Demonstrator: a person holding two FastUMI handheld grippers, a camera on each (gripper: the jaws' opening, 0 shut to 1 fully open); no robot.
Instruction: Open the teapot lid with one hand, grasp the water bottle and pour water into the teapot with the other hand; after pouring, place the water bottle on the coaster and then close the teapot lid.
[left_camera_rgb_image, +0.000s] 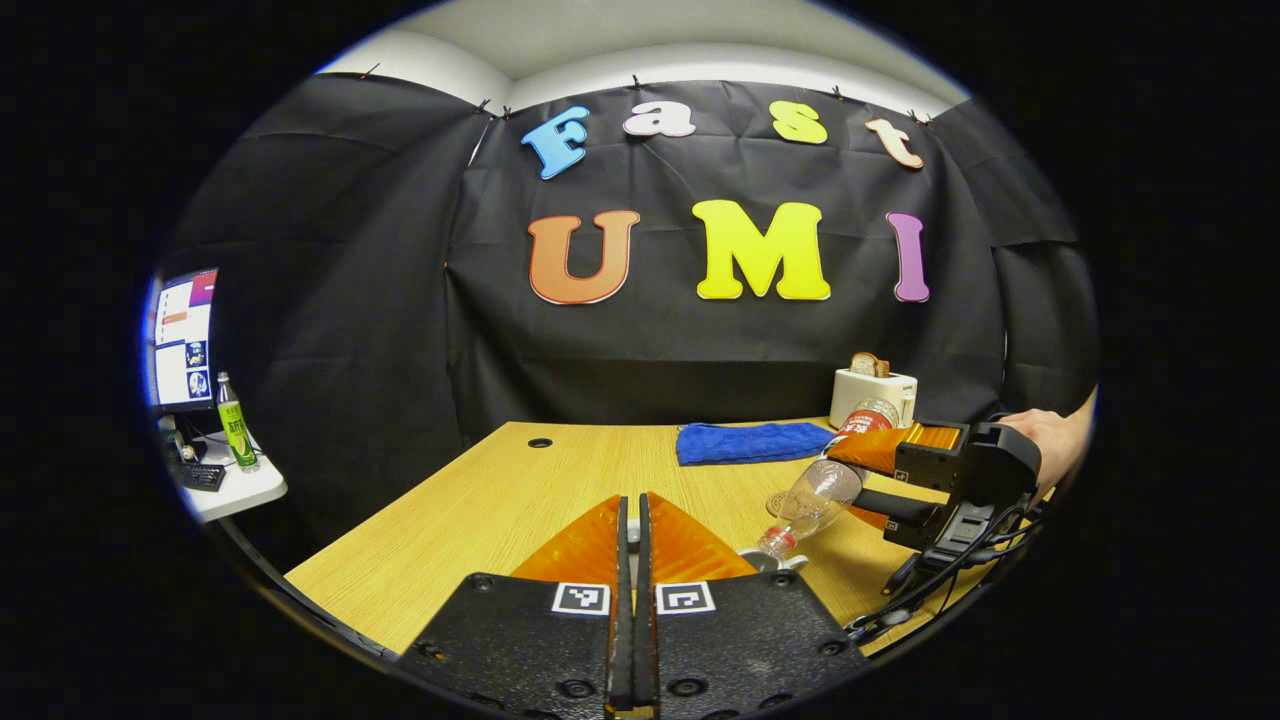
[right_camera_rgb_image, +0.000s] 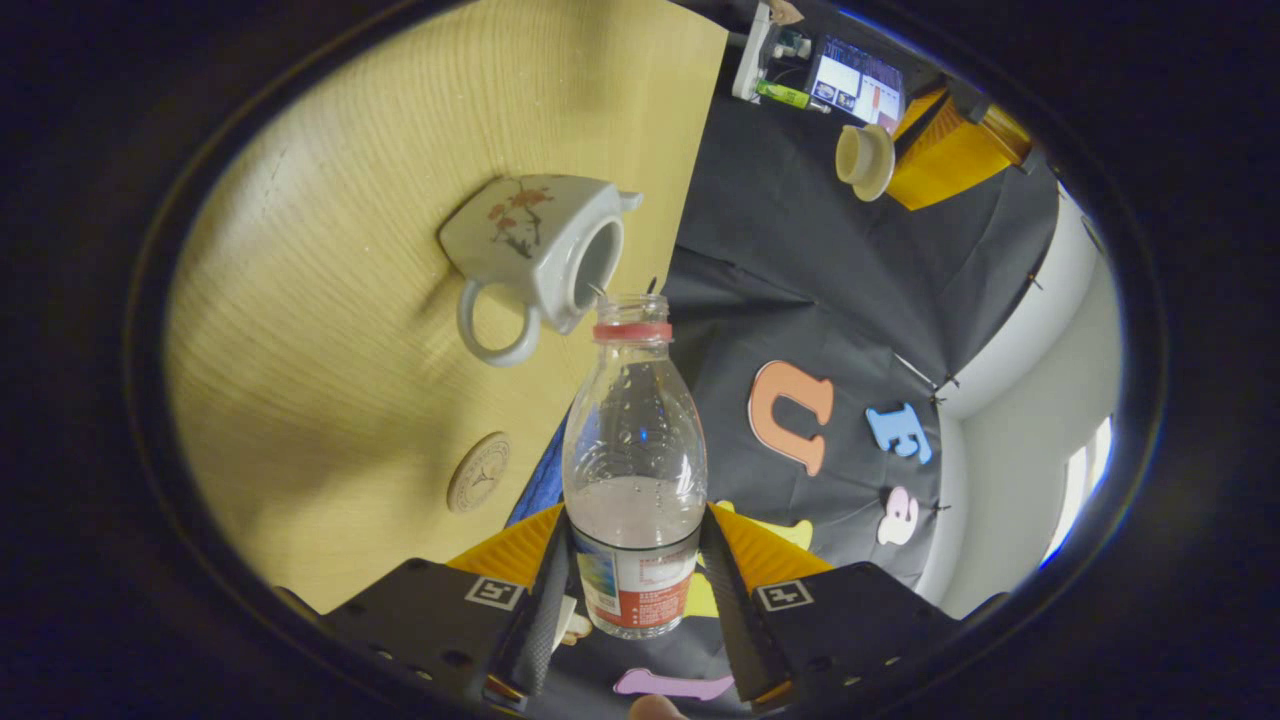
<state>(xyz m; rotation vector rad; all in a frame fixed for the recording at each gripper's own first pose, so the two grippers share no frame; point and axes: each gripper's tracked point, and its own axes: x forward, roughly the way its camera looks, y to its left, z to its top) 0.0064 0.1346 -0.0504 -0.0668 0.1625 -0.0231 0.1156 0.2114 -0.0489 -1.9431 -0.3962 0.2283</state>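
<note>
Right gripper (right_camera_rgb_image: 633, 585) clamping tilted water bottle (right_camera_rgb_image: 633, 470) over open teapot (right_camera_rgb_image: 535, 260), left gripper (left_camera_rgb_image: 632, 530) pinching lid (right_camera_rgb_image: 865, 160).

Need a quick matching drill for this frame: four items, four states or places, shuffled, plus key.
Items:
1. water bottle
2. teapot
3. lid
4. coaster

States:
A. lying bare on the table
B. held off the pot in the left gripper
C. tilted, mouth at the pot's opening
D. open on top, standing on the table

Pairs: 1-C, 2-D, 3-B, 4-A
</note>
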